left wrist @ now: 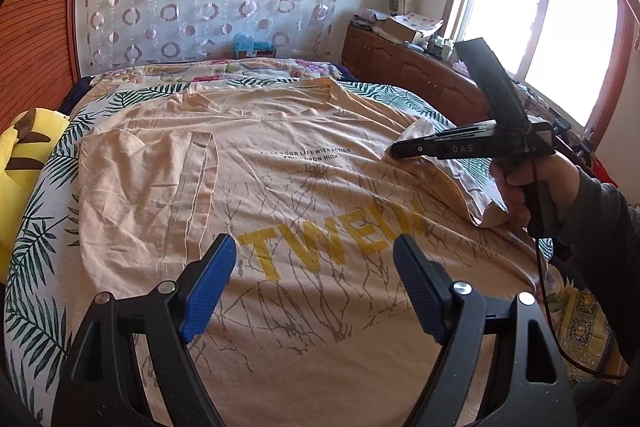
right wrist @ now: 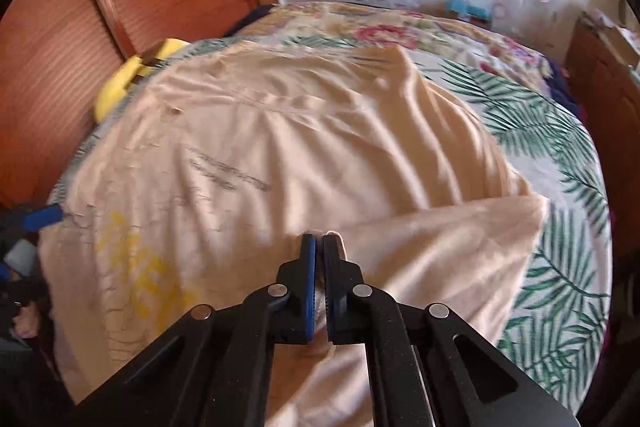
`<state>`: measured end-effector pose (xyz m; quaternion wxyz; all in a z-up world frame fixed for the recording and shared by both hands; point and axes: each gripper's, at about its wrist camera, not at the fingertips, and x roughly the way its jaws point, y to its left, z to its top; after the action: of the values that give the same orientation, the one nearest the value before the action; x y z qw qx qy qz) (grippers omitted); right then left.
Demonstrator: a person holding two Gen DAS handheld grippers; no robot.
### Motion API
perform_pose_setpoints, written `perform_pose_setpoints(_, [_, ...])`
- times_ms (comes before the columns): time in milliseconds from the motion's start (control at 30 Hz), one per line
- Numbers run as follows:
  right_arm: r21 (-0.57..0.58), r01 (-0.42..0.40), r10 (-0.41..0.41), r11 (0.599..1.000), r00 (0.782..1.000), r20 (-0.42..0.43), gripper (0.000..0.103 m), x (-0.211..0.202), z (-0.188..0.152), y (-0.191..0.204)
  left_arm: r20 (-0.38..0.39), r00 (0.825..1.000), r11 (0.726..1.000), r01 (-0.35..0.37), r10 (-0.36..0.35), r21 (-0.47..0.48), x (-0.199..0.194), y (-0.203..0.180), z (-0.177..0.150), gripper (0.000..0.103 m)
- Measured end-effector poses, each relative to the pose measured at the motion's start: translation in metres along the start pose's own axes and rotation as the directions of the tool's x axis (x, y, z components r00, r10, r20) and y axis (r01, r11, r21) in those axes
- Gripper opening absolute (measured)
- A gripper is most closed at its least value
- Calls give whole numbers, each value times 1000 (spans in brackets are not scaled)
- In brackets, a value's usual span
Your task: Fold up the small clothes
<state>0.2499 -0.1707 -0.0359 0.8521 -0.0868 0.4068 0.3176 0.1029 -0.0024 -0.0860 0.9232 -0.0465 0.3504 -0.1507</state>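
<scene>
A peach T-shirt [left wrist: 304,187] with a yellow print lies spread on the bed, its left sleeve [left wrist: 148,171] folded inward onto the body. My left gripper [left wrist: 314,251] hovers open over the shirt's lower part, blue pads wide apart with nothing between them. In the left wrist view my right gripper [left wrist: 395,150] reaches in from the right at the shirt's right edge, held by a person's hand [left wrist: 516,187]. In the right wrist view my right gripper [right wrist: 319,239] is shut on a raised fold of the T-shirt [right wrist: 280,131], which drapes down around the fingers.
The bedsheet [left wrist: 44,235] has a green palm-leaf print. A yellow plush toy [left wrist: 24,163] lies at the bed's left edge beside a wooden wall panel [right wrist: 80,47]. Folded floral bedding [left wrist: 240,69] sits at the far end. A wooden cabinet [left wrist: 400,67] runs under the window on the right.
</scene>
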Motion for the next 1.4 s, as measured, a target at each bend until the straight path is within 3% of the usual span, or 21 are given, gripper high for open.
perform_pose_setpoints(133, [-11,-88,88,996,995,52,3,-7,7,15,0,1000,1000,-2,2,4,-2,-2,-1,82])
perform_pose_setpoints(267, [-18,-101,103,995,990,100,5,-16,10,26,4,1000,1000,-3,3,3,-3,0,0,82])
perform_pose_setpoints(367, [-7,-17,18,1000,989,146,20,-24,5,19,10,1000,1000,-3,3,-3,-4,3,1,82])
perform_pose_setpoints(433, [6,5,-6,1000,988,155,40,-25,2,11,11,1000,1000,-6,6,-3,-4,6,2,82])
perform_pose_setpoints(500, [30,48,-52,998,986,156,52,-29,-5,-3,16,1000,1000,-13,13,-7,-4,12,6,82])
perform_pose_setpoints(667, [76,180,-189,981,973,129,52,-27,-14,-35,29,997,997,-71,71,-6,-7,43,25,82])
perform_pose_setpoints(800, [113,222,-234,969,966,111,52,-21,-17,-65,17,992,992,-125,125,-6,-4,81,43,82])
perform_pose_setpoints(1067, [142,249,-262,958,962,79,52,1,-12,-97,-60,977,976,-210,206,-63,23,157,67,81])
perform_pose_setpoints(1400, [105,250,-259,962,963,75,53,5,-5,-87,-170,960,964,-243,223,-110,65,210,77,63])
